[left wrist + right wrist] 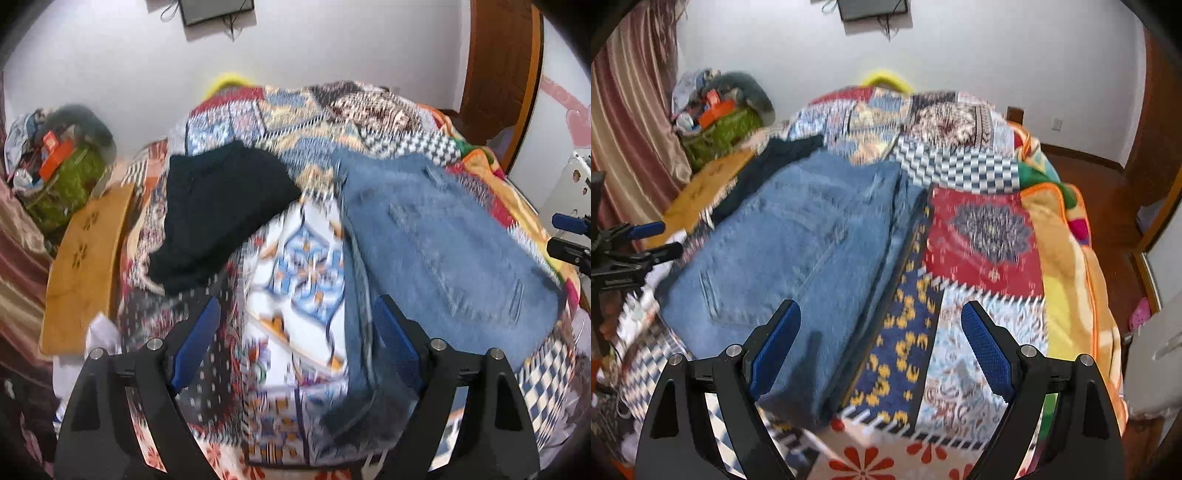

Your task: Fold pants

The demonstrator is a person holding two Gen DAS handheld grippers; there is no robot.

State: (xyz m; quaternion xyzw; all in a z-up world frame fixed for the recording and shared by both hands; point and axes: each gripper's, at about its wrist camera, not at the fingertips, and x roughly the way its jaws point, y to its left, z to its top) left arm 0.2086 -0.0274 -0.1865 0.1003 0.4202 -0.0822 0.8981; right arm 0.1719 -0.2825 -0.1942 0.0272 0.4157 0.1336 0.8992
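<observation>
Folded jeans flat on patchwork quilt, black garment beside. Left gripper, right gripper: fingers apart, holding nothing.

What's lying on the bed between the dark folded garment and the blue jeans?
Only the patchwork bedspread: a bare strip separates the folded black garment from the blue denim jeans, clearest in the left wrist view.

no legible text, labels, or numbers
</observation>
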